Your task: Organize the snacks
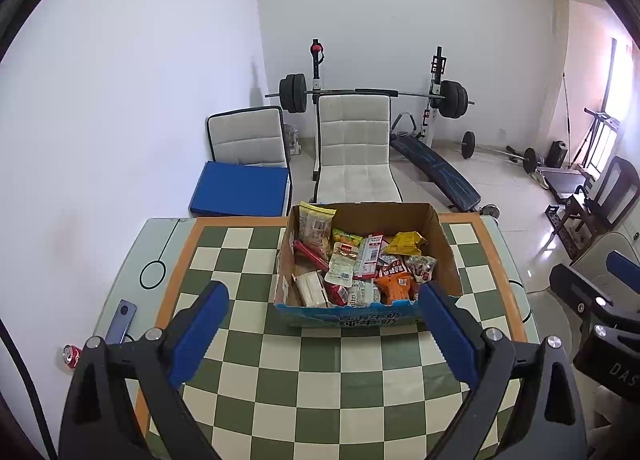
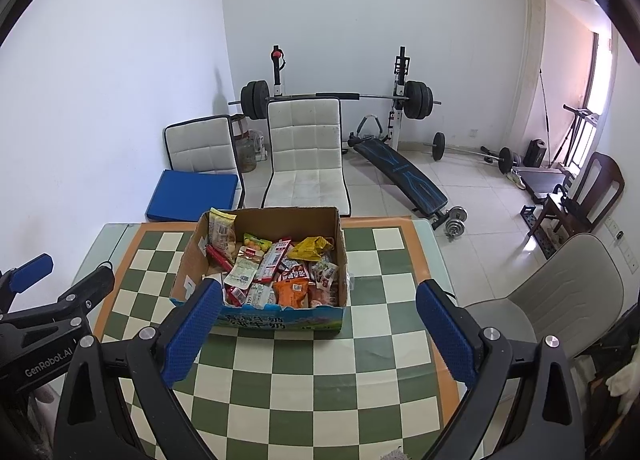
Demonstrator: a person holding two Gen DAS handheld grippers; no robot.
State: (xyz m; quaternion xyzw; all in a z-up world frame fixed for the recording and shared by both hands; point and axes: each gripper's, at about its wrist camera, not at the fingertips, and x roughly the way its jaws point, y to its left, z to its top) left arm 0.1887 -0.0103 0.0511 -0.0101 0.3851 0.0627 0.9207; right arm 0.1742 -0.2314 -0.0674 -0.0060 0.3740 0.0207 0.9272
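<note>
1. One open brown cardboard box [image 1: 444, 248] is sitting on the green-and-cream checkered surface [image 1: 320, 372], towards the far edge, and it's holding a jumbled pile of snack packets [image 1: 360, 272], too many and too overlapped to count properly.
2. Two grippers are hovering in front of it: the left gripper [image 1: 324, 302] and the right gripper [image 2: 320, 300], both with blue-padded jaws spread wide apart and gripping nothing.
3. Two white padded chairs [image 1: 354, 148] are standing just behind the surface, one carrying a flat blue cushion [image 1: 240, 190].
4. One red drink can [image 1: 72, 354] and one grey phone-like slab [image 1: 121, 320] are lying at the left edge.
5. One barbell rack [image 1: 372, 94] and one blue sit-up bench [image 1: 436, 172] are sitting by the back wall.
</note>
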